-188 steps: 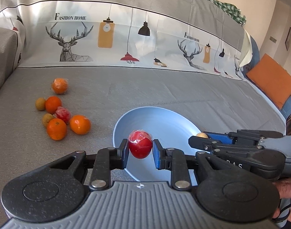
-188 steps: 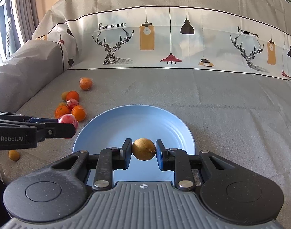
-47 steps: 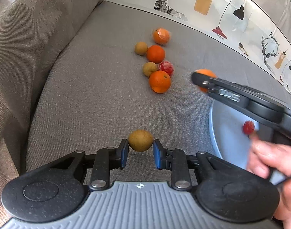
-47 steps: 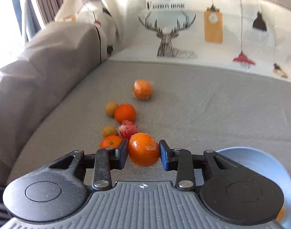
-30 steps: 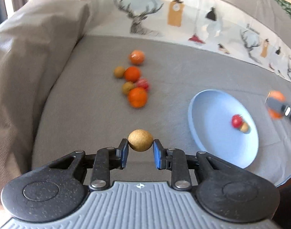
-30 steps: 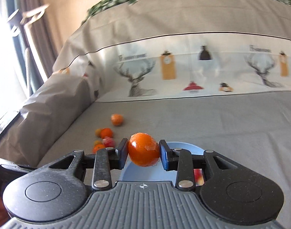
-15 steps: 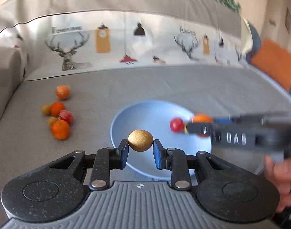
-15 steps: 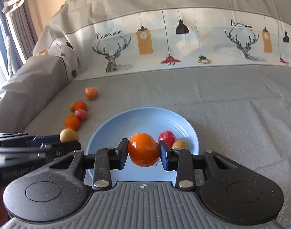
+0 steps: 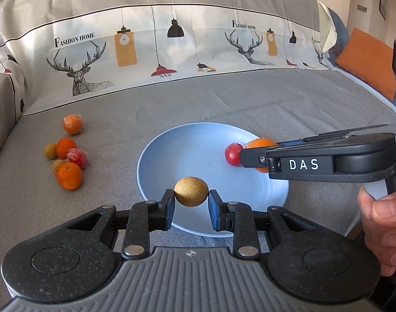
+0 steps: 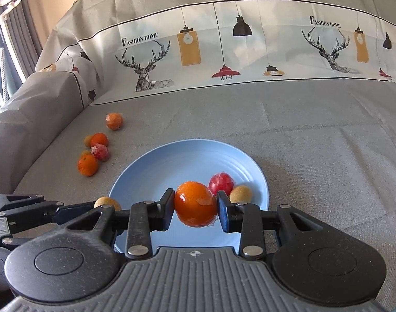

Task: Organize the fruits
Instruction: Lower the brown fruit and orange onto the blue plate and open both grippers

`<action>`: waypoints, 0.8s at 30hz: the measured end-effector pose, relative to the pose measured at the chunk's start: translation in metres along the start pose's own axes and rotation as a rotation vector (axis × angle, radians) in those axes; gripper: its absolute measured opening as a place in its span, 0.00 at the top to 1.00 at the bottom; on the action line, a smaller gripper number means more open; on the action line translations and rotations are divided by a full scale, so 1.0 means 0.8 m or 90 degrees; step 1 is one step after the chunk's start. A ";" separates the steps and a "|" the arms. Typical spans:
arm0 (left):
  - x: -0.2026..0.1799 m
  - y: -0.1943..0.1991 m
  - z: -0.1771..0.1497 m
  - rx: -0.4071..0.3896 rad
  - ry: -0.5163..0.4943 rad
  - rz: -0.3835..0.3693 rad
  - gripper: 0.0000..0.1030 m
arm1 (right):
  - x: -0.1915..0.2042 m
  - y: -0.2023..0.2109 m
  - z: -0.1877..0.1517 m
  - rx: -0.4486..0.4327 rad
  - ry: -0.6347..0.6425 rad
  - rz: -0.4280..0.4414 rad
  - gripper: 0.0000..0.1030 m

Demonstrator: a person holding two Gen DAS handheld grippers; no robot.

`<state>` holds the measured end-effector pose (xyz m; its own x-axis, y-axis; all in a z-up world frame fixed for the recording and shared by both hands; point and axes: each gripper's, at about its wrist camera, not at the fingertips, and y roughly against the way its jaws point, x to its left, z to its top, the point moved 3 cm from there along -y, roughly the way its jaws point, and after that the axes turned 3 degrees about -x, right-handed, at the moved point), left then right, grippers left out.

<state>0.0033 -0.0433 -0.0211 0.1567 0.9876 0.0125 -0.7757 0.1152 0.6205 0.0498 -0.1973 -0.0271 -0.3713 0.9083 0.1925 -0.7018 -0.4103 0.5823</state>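
Observation:
My left gripper [image 9: 191, 204] is shut on a small brown round fruit [image 9: 190, 191] and holds it over the near rim of the blue plate [image 9: 177, 150]. My right gripper [image 10: 195, 209] is shut on a wrapped orange [image 10: 195, 204] above the plate [image 10: 171, 163]. A red wrapped fruit [image 10: 221, 183] and a small tan fruit [image 10: 240, 194] lie in the plate's right side. The right gripper also shows in the left wrist view [image 9: 246, 153], with the orange [image 9: 260, 144] beside the red fruit [image 9: 233, 154].
Several loose fruits lie on the grey sofa seat left of the plate: oranges [image 9: 69, 175], a red wrapped fruit [image 9: 78, 157], small brown ones [image 9: 51, 150] and a wrapped orange [image 9: 72, 124] further back. The printed backrest [image 9: 171, 46] rises behind; an orange cushion [image 9: 367, 59] is far right.
Both grippers picked fruit from the sofa and carried it to the plate. In the last half second both have held nearly still over it, the right one a little lower.

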 end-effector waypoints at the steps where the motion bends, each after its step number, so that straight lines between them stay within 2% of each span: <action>1: 0.000 0.001 0.000 -0.001 0.000 0.000 0.70 | -0.001 0.000 0.000 0.000 -0.001 0.000 0.65; 24: -0.004 0.005 0.000 -0.026 -0.013 0.006 0.70 | 0.002 -0.001 -0.002 0.004 0.010 0.001 0.65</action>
<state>-0.0001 -0.0462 -0.0187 0.1610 0.9863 0.0352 -0.8013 0.1098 0.5881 0.0488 -0.1959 -0.0284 -0.3827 0.9060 0.1808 -0.6975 -0.4117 0.5866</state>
